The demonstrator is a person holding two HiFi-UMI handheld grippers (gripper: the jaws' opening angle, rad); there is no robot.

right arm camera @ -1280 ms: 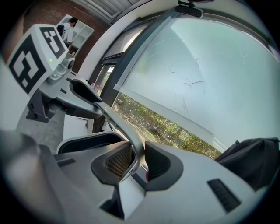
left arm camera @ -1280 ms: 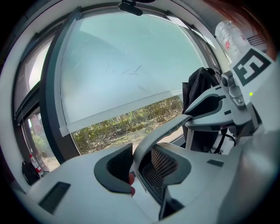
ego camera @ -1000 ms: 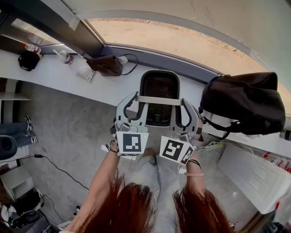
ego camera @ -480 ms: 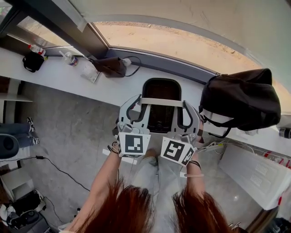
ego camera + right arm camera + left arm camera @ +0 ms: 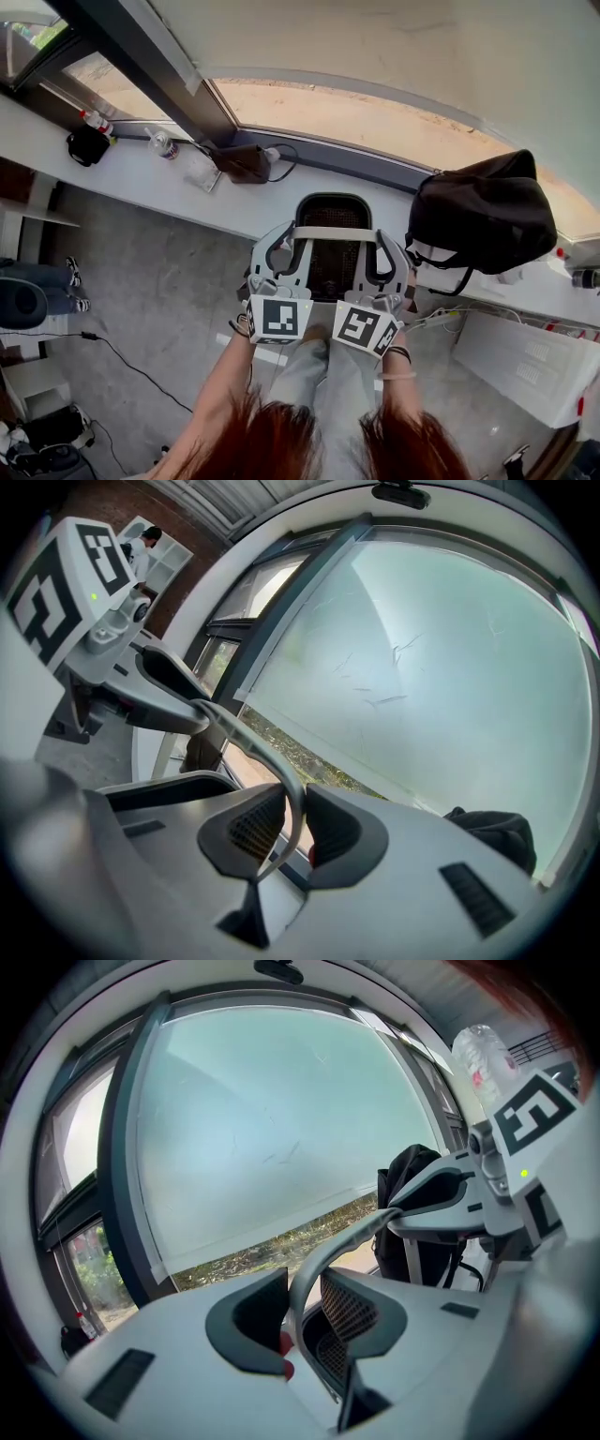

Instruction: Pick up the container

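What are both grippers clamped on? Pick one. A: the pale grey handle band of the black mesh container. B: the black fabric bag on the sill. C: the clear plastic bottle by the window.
A: the left gripper and the right gripper, whose jaws have just been closing, each pinch the pale grey handle band of the black mesh container.

Black mesh container (image 5: 333, 264), black bag (image 5: 483, 225), counter (image 5: 141, 178)

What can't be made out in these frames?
- Container contents: head view, interior dark and too small; both gripper views barely show it.
- Clear bottle label: head view, too small to read.
- Dark clutter at lower left: head view, cut off by the picture's edge.
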